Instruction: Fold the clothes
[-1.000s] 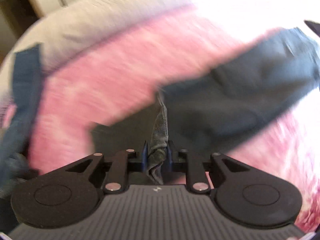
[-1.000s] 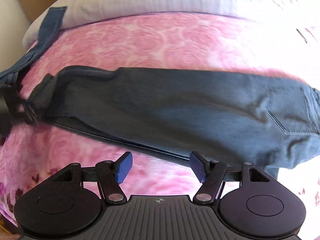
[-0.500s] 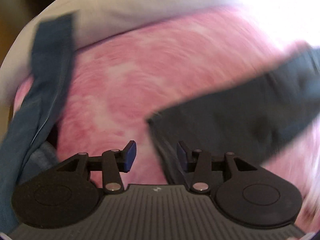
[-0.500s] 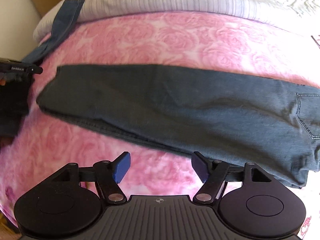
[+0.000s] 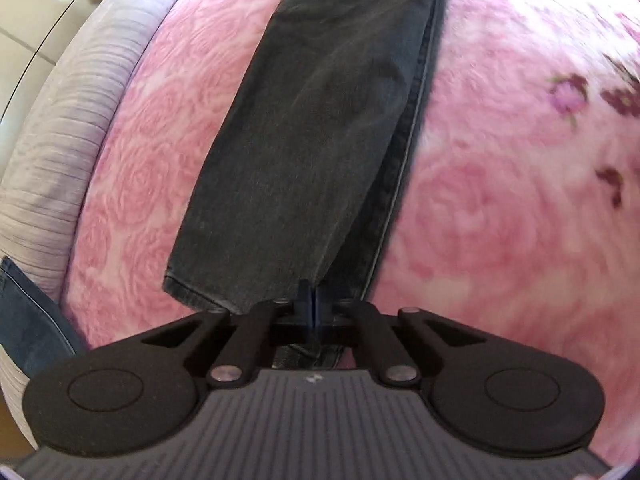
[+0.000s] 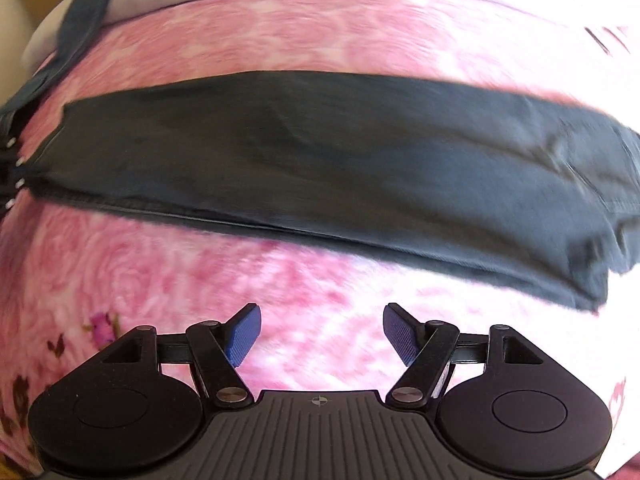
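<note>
Denim hem (image 5: 208, 296): left wrist view only.

No words, brand names or numbers can be read anywhere in either view. The one sign is a small round crosshair mark (image 6: 319, 401) on the ribbed grey body of the right-hand tool. A pale mark (image 5: 311, 378) sits at the matching spot on the left-hand tool's body, possibly a small logo, but it is too faint and blurred to make out.
</note>
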Tool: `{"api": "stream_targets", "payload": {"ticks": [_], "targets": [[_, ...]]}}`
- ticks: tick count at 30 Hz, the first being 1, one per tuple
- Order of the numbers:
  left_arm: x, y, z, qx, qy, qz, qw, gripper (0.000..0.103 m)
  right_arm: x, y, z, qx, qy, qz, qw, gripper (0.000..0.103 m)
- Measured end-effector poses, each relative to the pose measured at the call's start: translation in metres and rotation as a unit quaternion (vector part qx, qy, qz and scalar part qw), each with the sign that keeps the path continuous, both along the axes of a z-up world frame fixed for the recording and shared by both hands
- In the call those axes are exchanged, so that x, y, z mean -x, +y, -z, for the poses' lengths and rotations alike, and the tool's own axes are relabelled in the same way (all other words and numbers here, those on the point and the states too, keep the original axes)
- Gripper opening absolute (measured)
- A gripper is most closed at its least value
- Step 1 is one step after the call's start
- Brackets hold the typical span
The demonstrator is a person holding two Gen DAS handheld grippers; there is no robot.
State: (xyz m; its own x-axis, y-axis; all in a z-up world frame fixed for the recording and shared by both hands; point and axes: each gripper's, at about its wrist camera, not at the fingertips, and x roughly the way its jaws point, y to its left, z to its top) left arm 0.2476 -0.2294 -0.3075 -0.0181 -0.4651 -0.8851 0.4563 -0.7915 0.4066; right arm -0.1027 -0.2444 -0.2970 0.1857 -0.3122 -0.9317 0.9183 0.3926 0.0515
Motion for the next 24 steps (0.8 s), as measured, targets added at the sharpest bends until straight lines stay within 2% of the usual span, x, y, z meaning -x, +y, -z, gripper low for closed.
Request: {"api": "stream_targets", "payload": {"ticks": [5,7,8,11,14,17,19,22,24], "targets": [[0.013,-0.011,0.007,-0.03,-0.026,0.0,0.9992,0.001,0.042,0.006,-0.002,-0.005,-0.02,0.093,0.995,0.071],[0.019,-0.013,0.008,-0.045,-0.044,-0.008,0.998,0.008,0.068,0.006,-0.005,0.004,-0.038,0.144,0.989,0.071],[0.021,-0.013,0.006,-0.056,-0.052,-0.015,0.997,0.013,0.08,0.006,-0.007,0.008,-0.048,0.169,0.984,0.071],[0.034,-0.011,-0.015,-0.066,-0.056,-0.035,0.9957,0.017,0.119,0.005,-0.011,0.023,-0.075,0.244,0.967,0.071],[0.075,-0.013,-0.037,-0.049,-0.027,-0.032,0.9979,0.02,0.163,-0.001,-0.009,0.037,-0.096,0.31,0.945,0.071],[0.147,-0.015,-0.042,-0.029,0.002,0.034,0.999,0.024,0.197,-0.005,-0.004,0.043,-0.123,0.36,0.924,0.071],[0.201,-0.019,-0.04,-0.02,0.03,0.088,0.9954,0.031,0.217,-0.005,-0.001,0.046,-0.159,0.382,0.909,0.071],[0.275,-0.022,-0.031,-0.007,0.057,0.173,0.9832,0.035,0.246,-0.004,0.002,0.055,-0.224,0.411,0.882,0.071],[0.318,-0.023,-0.024,0.006,0.067,0.231,0.9706,0.036,0.262,-0.006,0.007,0.061,-0.256,0.42,0.868,0.07]]}}
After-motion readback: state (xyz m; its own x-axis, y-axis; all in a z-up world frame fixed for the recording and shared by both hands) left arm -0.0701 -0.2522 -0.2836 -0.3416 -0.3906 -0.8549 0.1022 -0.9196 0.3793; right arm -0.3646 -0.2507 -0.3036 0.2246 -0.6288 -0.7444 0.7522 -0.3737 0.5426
